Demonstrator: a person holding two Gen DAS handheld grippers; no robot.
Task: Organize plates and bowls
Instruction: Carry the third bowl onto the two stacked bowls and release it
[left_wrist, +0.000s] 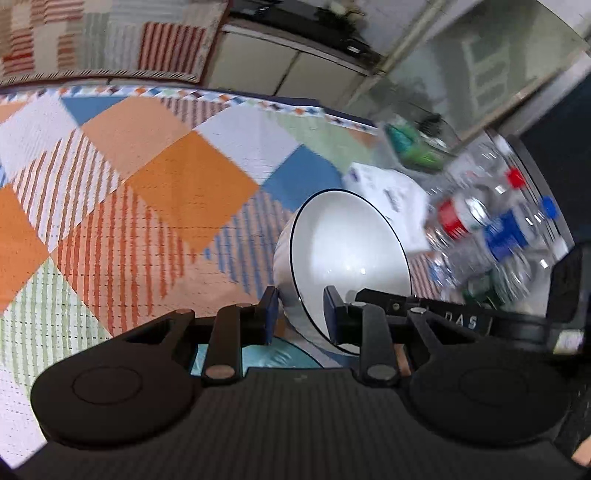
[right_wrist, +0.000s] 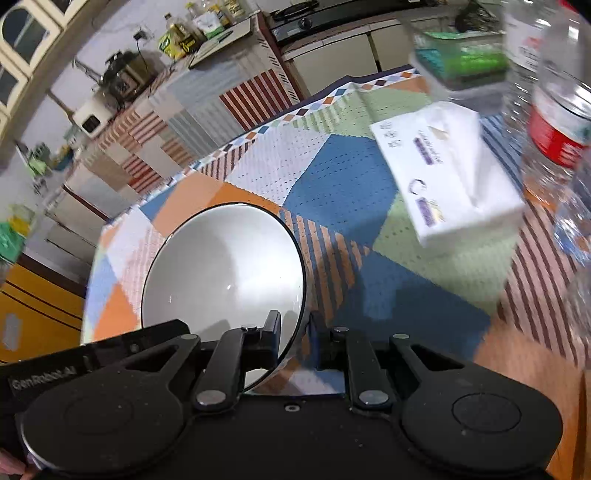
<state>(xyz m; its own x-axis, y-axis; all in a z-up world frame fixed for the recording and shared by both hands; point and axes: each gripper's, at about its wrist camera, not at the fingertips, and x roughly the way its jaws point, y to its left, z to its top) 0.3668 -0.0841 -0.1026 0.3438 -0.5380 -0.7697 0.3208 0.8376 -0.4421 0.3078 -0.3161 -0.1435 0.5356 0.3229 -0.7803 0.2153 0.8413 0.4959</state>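
A white bowl with a thin dark rim (left_wrist: 347, 243) is tilted above the patchwork tablecloth (left_wrist: 147, 184). My left gripper (left_wrist: 301, 295) is shut on its near rim, one pad outside the wall and one inside. In the right wrist view the white bowl (right_wrist: 221, 266) leans left, and my right gripper (right_wrist: 295, 321) is shut on its right-hand rim. Each view shows the other gripper's black body close beside the bowl: right gripper's body (left_wrist: 461, 317), left gripper's body (right_wrist: 92, 354). It looks like one bowl held by both. A pale blue surface (left_wrist: 266, 358) shows under the left fingers.
A white tissue box (right_wrist: 443, 166) lies right of the bowl. Several clear water bottles (left_wrist: 480, 229) with red and blue caps and labels crowd the far right. A clear container holding green items (right_wrist: 461, 59) stands behind the box. The table's far edge (left_wrist: 221, 96) borders kitchen cabinets.
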